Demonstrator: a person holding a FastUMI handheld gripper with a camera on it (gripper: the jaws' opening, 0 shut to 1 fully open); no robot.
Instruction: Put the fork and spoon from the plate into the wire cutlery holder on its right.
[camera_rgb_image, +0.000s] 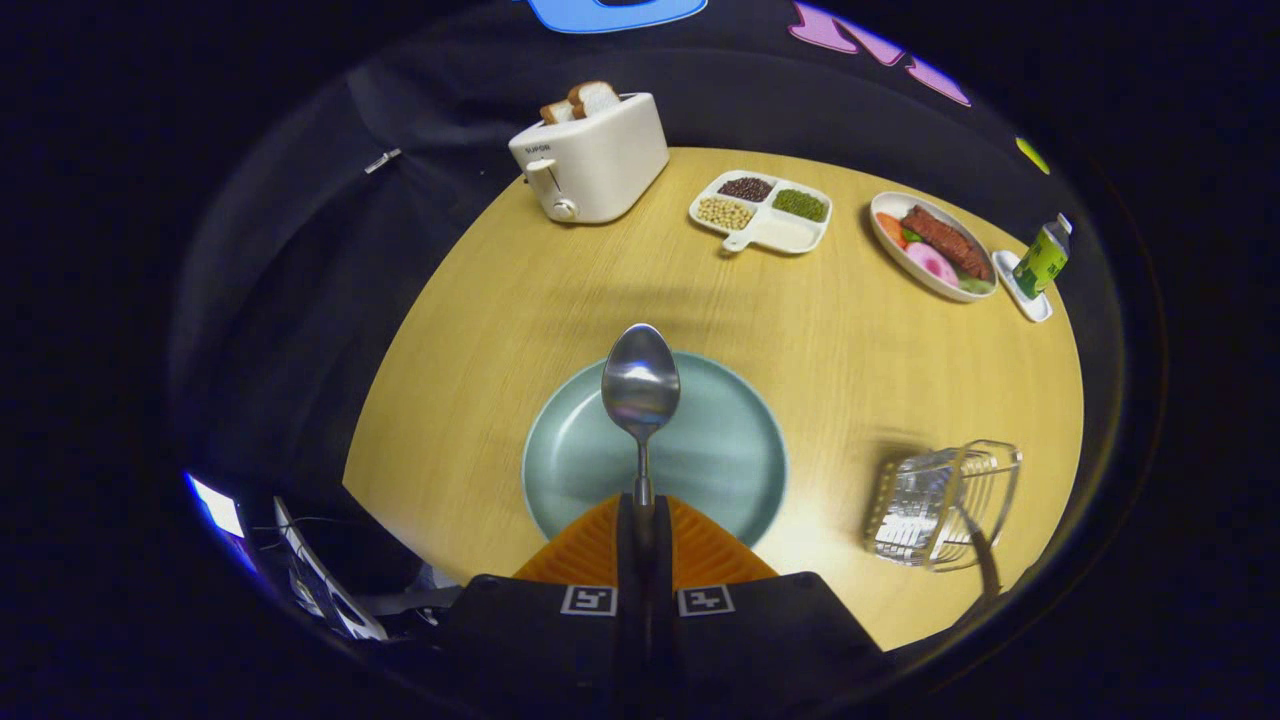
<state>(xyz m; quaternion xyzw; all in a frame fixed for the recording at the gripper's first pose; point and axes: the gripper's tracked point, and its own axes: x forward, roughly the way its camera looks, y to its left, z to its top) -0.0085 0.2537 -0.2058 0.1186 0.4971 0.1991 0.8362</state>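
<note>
Gripper (641, 500): clamped on shiny metal spoon (640, 385) above empty teal plate (720, 460); clear wire cutlery holder (940, 505) right, transfer pending.

Round light-wood tabletop (500, 330), pretty evenly lit, with a soft bright patch near its front edge. Black cloth (330, 230) hangs as the wall all the way around behind it, a bit wrinkled, with a small metal clip (382, 160) pinned on it off the far left edge. Down past the near left edge it's dark; there's a glowing screen (215, 505) and some pale gear with cables (320, 585) that I can't make out.
</note>
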